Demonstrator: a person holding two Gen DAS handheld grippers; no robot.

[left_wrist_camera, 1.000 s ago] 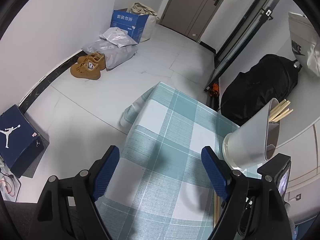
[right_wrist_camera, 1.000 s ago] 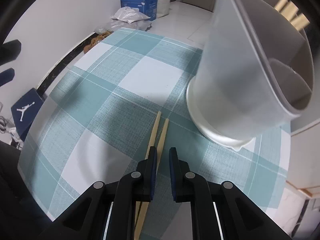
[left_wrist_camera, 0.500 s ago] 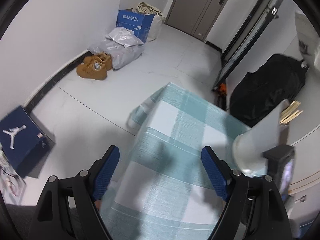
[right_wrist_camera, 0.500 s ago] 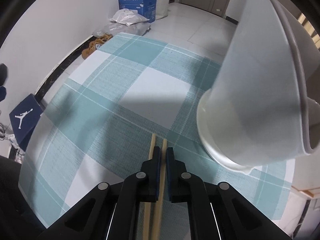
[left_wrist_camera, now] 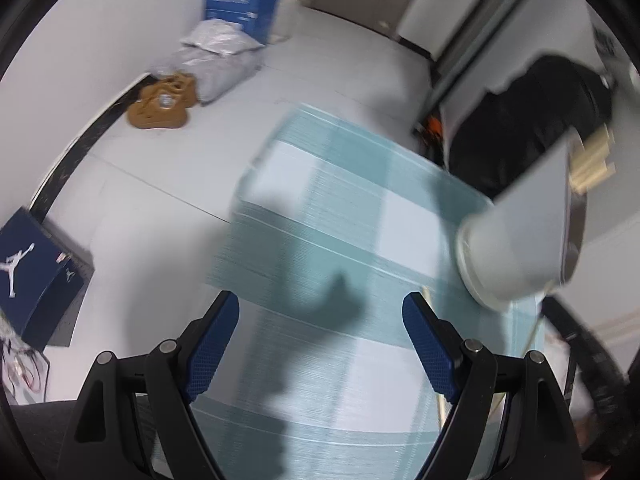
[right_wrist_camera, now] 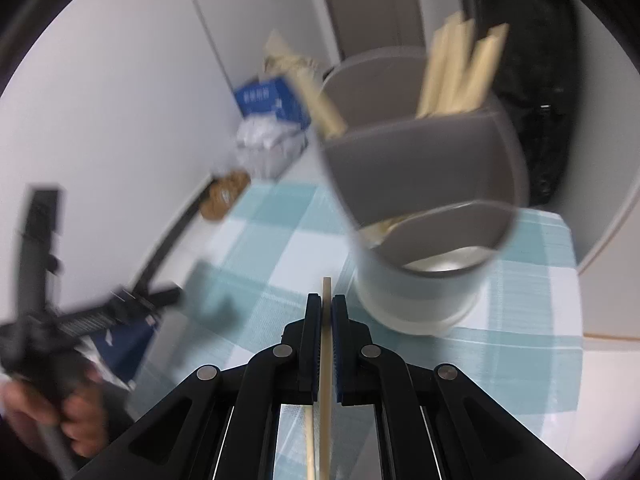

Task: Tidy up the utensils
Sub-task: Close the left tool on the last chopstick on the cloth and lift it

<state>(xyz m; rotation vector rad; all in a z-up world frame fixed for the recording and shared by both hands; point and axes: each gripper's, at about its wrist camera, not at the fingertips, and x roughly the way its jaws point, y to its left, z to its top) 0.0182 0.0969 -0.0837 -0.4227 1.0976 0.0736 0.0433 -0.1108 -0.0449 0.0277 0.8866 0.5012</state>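
My right gripper (right_wrist_camera: 326, 301) is shut on a pair of wooden chopsticks (right_wrist_camera: 325, 380) and holds them lifted, tips toward a grey divided utensil holder (right_wrist_camera: 420, 184). The holder stands on the teal checked tablecloth (right_wrist_camera: 280, 248) and has several chopsticks (right_wrist_camera: 460, 76) standing in its back compartment. My left gripper (left_wrist_camera: 320, 320) is open and empty above the cloth, with the holder (left_wrist_camera: 516, 240) to its right. A thin chopstick tip (left_wrist_camera: 426, 292) shows by its right finger.
The small table (left_wrist_camera: 340, 184) has its edges close on the left and far side. On the floor lie tan shoes (left_wrist_camera: 164, 100), a grey bag (left_wrist_camera: 216, 64), blue boxes (left_wrist_camera: 240, 4) and a black bag (left_wrist_camera: 532, 120). The left hand-held gripper (right_wrist_camera: 44, 300) is at the right view's left.
My right gripper has lifted the chopsticks off the cloth and tilted up toward the holder's opening. My left gripper has swung, so the holder sits further right in its view.
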